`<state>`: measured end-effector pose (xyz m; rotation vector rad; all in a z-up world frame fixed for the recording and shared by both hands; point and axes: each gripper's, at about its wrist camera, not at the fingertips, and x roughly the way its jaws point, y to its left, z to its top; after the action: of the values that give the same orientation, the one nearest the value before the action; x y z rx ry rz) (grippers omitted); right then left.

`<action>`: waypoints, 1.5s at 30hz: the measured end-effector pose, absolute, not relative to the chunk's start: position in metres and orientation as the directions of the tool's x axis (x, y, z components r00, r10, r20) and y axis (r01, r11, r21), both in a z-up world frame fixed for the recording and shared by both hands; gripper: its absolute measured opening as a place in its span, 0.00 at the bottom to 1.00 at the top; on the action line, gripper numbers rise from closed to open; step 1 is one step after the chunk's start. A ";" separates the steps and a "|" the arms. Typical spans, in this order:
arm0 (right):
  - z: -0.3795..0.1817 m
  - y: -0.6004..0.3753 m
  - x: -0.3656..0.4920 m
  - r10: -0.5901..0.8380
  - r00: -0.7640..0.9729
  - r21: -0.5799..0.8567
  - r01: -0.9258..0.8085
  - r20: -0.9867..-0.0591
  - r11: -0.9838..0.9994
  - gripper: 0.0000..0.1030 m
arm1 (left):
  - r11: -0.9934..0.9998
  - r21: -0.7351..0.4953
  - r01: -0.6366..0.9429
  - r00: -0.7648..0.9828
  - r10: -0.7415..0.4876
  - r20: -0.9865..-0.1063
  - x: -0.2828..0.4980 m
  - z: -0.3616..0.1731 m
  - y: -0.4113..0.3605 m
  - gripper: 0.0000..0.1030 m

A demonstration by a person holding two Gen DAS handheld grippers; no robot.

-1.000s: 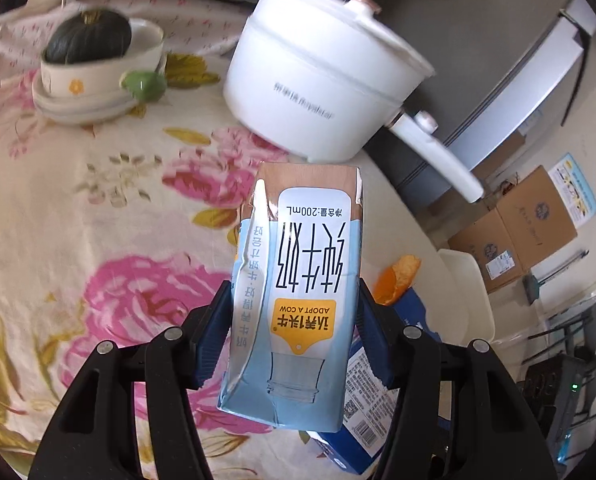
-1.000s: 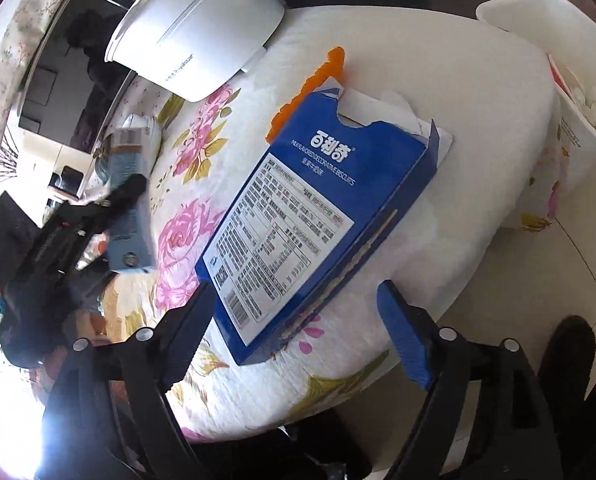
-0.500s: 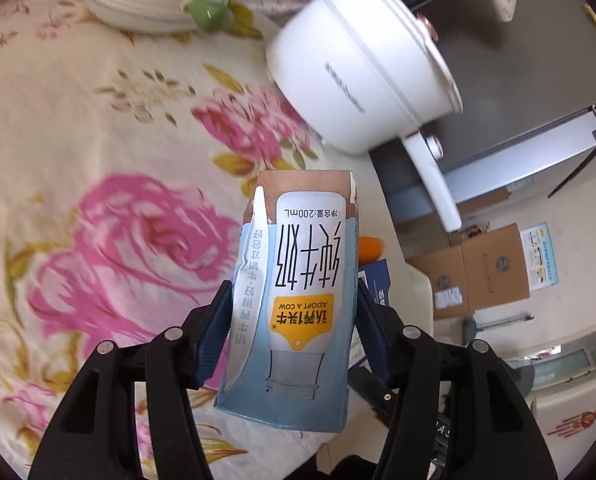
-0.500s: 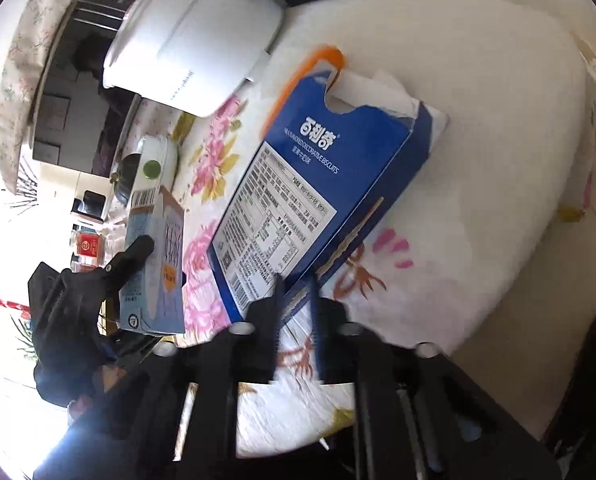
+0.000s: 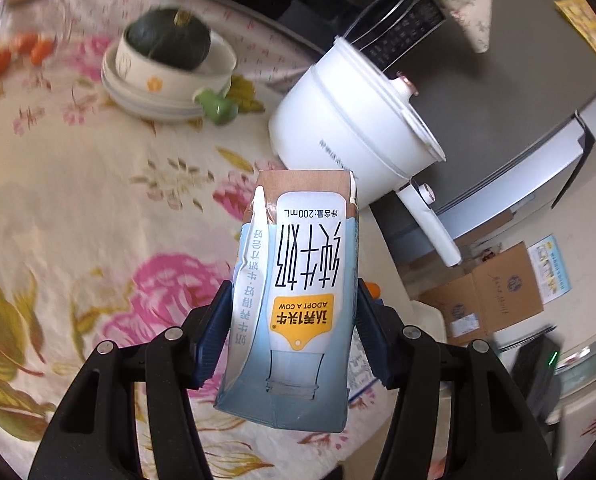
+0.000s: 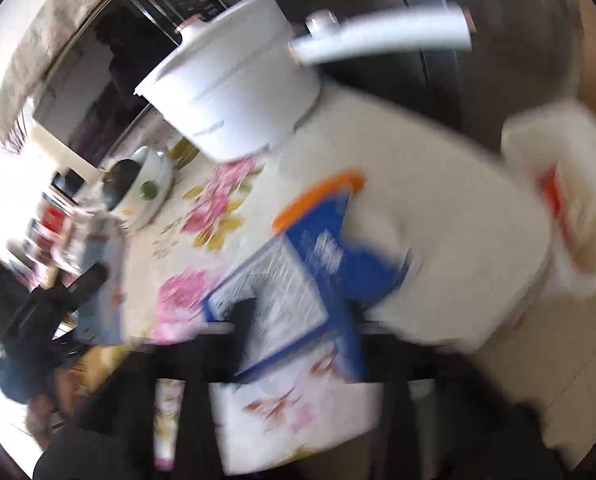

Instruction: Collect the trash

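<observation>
My left gripper (image 5: 293, 336) is shut on a light blue milk carton (image 5: 298, 280) and holds it above the flowered tablecloth (image 5: 77, 200). The carton also shows in the right wrist view (image 6: 101, 280), at the left. In the blurred right wrist view my right gripper (image 6: 298, 320) appears shut on the near edge of a flat blue biscuit box (image 6: 298, 280), with an orange peel (image 6: 322, 192) just beyond it. A white trash bin (image 6: 570, 208) holding some trash stands beside the table at the right.
A white electric pot (image 5: 358, 128) with a long handle stands at the table's far edge. A bowl with a dark green squash (image 5: 165, 52) sits on plates. Cardboard boxes (image 5: 494, 292) stand on the floor. The table edge (image 6: 458, 300) drops off by the bin.
The left gripper has swung with the carton, so the squash bowl is in view again. The right gripper, open around the blue box a second ago, closed on its edge and is now moving fast.
</observation>
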<state>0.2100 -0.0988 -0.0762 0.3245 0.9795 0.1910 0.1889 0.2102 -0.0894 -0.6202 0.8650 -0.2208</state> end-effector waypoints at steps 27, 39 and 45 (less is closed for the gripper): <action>-0.142 -0.027 0.336 -0.059 0.250 -0.203 -0.604 -0.966 0.771 0.66 | 0.819 -0.571 -0.047 0.602 -0.433 -0.671 0.204 -0.097 0.214 0.57; -0.082 -0.001 0.247 0.148 0.352 -0.258 -0.862 -0.924 0.437 0.91 | 0.805 -0.590 -0.067 0.651 -0.413 -0.637 0.195 -0.078 0.244 0.57; -0.097 0.040 0.196 0.108 0.266 -0.252 -0.960 -0.958 0.125 0.93 | 0.776 -0.621 -0.113 0.689 -0.389 -0.612 0.189 -0.071 0.278 0.57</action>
<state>0.1959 0.0395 -0.0968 -1.1532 0.9776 0.9941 0.1892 0.2780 -0.0712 -0.6822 0.8111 -0.1683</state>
